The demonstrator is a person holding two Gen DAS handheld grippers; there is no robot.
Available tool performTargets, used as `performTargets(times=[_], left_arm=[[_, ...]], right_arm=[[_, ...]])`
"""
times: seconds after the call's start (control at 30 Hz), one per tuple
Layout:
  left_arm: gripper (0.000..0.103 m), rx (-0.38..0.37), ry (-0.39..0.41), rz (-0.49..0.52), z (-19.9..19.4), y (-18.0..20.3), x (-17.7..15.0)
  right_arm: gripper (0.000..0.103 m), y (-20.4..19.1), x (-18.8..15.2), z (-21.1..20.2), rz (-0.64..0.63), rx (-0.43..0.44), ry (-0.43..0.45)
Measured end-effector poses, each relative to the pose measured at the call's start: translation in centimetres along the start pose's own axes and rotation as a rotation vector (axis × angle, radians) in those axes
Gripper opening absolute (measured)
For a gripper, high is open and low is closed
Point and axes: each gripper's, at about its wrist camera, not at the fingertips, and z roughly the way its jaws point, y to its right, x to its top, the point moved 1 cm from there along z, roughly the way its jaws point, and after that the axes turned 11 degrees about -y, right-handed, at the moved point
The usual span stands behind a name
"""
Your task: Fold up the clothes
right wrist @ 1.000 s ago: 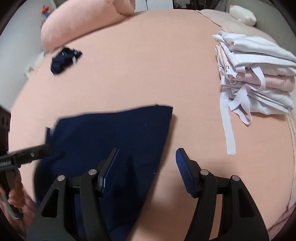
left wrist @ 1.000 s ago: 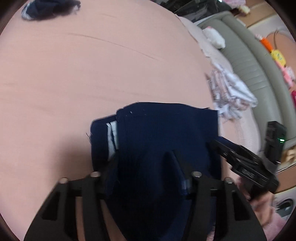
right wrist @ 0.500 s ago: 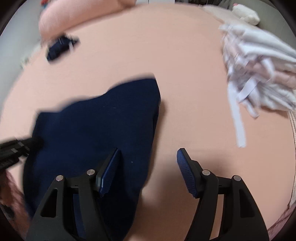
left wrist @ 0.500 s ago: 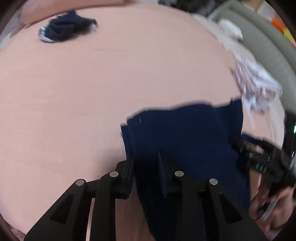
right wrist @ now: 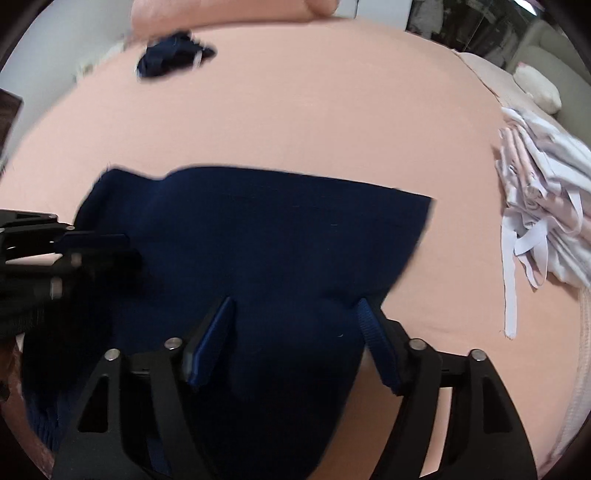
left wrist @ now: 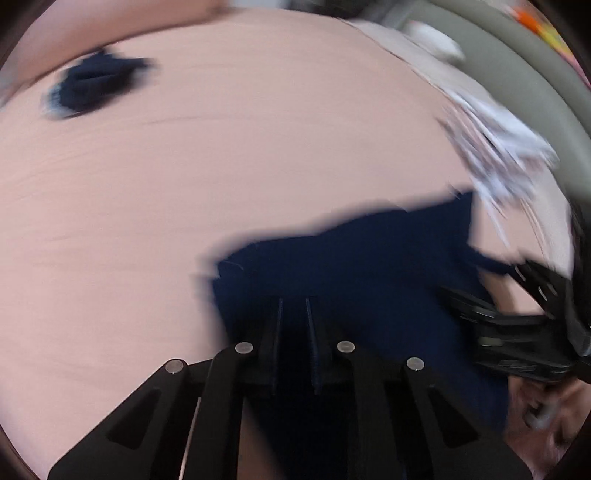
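A navy blue garment (right wrist: 277, 240) lies on the pink bed sheet (right wrist: 332, 110), partly lifted at its near side. My left gripper (left wrist: 293, 306) is shut on the garment's (left wrist: 369, 266) near left edge, and its body shows at the left of the right wrist view (right wrist: 74, 251). My right gripper (right wrist: 295, 310) stands open, its blue-padded fingers straddling a hump of the navy cloth near the garment's right corner. In the blurred left wrist view the right gripper (left wrist: 517, 325) is at the garment's right side, with a hand behind it.
A stack of folded white and pale pink clothes (right wrist: 546, 206) with dangling straps sits at the bed's right edge (left wrist: 491, 155). A small crumpled navy item (right wrist: 170, 55) lies far back left. A pink pillow (right wrist: 221, 11) and a grey sofa (left wrist: 498, 48) border the bed.
My left gripper's fingers have closed from wide open onto the navy garment. The right gripper has shifted left over the cloth, which now bunches between its open fingers.
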Motion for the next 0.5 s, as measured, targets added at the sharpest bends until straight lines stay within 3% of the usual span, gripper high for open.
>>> performTargets(times=[0.1, 0.13, 0.2, 0.27, 0.33, 0.4, 0.5], left_arm=[[0.015, -0.001, 0.038, -0.024, -1.3, -1.3, 0.0], [0.028, -0.002, 0.052, -0.019, -1.8, -1.3, -0.1], [0.051, -0.035, 0.093, 0.095, -2.9, 1.4, -0.9], [0.053, -0.001, 0.092, 0.182, -2.6, 3.5, -1.3], [0.053, 0.088, 0.052, 0.240, -0.9, 5.1, -1.2], [0.055, 0.107, 0.034, 0.207, 0.1, 4.0, -0.4], [0.053, 0.084, 0.037, 0.115, -0.8, 2.4, 0.5]], right_arm=[[0.073, 0.5, 0.0, 0.2, 0.001, 0.021, -0.008], [0.073, 0.7, 0.0, 0.2, 0.001, 0.027, -0.011], [0.072, 1.1, -0.1, 0.3, 0.002, 0.041, -0.016], [0.072, 0.6, 0.1, 0.2, -0.019, 0.038, 0.005], [0.072, -0.8, 1.1, 1.2, -0.048, -0.047, 0.016], [0.071, -1.0, 1.8, 3.1, -0.050, -0.142, -0.020], [0.071, 2.5, 0.1, 3.0, 0.066, -0.105, -0.078]])
